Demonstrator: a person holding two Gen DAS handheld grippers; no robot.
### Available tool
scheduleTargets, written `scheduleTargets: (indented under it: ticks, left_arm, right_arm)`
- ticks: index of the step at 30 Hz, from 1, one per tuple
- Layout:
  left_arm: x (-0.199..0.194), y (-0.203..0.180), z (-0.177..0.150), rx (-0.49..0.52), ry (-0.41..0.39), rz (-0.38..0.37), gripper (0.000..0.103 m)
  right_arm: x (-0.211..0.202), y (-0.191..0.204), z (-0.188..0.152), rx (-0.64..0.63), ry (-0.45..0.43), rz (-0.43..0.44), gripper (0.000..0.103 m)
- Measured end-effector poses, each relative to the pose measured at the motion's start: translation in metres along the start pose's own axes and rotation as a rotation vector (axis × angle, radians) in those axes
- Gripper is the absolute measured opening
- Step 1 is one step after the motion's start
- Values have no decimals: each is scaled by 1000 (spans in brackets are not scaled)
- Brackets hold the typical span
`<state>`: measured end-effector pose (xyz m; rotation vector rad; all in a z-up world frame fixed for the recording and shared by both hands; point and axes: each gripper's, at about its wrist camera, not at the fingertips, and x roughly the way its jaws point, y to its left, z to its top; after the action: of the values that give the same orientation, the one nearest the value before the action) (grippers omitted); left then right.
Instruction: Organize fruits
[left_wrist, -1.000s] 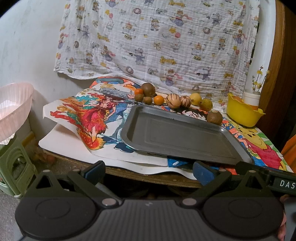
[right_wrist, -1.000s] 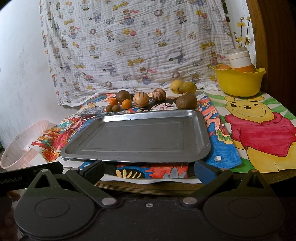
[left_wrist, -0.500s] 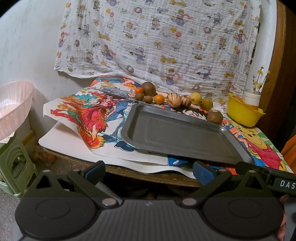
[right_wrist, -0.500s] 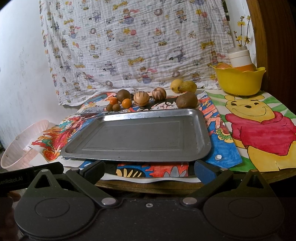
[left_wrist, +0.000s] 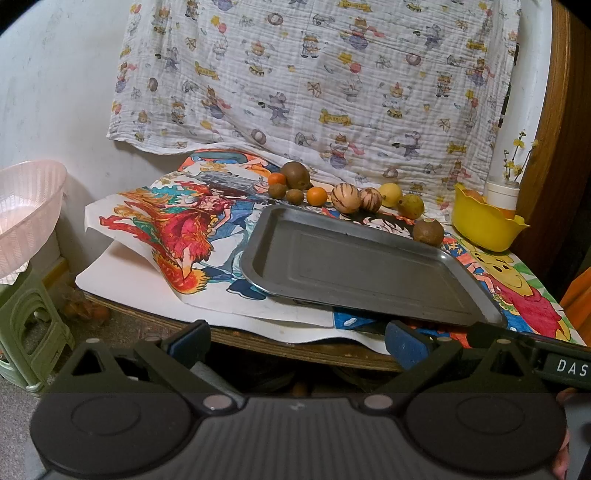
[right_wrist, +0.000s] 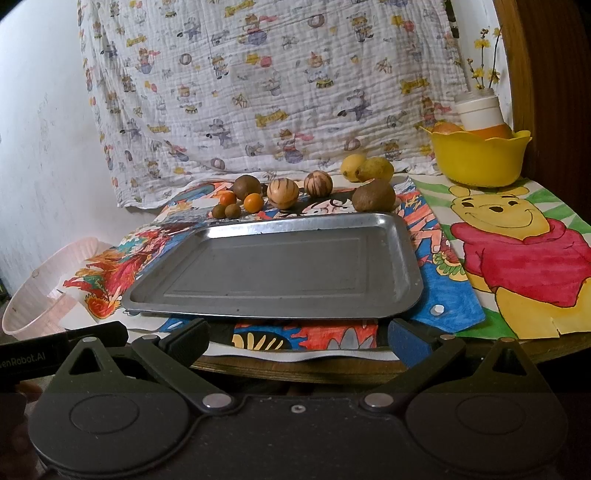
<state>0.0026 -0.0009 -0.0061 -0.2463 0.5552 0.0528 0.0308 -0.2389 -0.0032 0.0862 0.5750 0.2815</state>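
Nearest the cameras, the left hand-held gripper (left_wrist: 297, 341) and the right hand-held gripper (right_wrist: 298, 341) are both hanging just short of the table (right_wrist: 295, 369) edge, jaws spread wide and gripping nothing. Just beyond their fingertips the metal tray (right_wrist: 280, 273) is lying bare on the coloured drawings (right_wrist: 517, 258) that are covering the table. Past the tray's far rim — well apart from both grippers — the fruits are sitting in a loose row: two small brown fruits (right_wrist: 226, 211) and two small oranges (right_wrist: 253, 202) at the left, a brown kiwi (right_wrist: 247, 187) behind them, two striped round fruits (right_wrist: 282, 192) in the middle, a larger brown fruit (right_wrist: 373, 195) touching the tray's far right corner, and two yellow lemons (right_wrist: 373, 169) behind it. Farther right a yellow bowl (right_wrist: 480, 158) is standing near the patterned cloth (right_wrist: 277, 92) hanging at the back.
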Motion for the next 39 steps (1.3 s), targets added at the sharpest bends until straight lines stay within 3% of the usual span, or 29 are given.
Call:
scheduleTargets:
  ticks: [26,32,39]
  left_arm:
    - [0,0,0,-3,3,-1,102]
    - [1,0,-1,-9,6,-7,102]
    - [4,-7,10,30,-3,-10,102]
  right_arm:
    - [-2,-2,6,1,8,0,102]
    - [7,1,-6,-2,11,0,102]
    - [7,1,13,-73,-25,2,102]
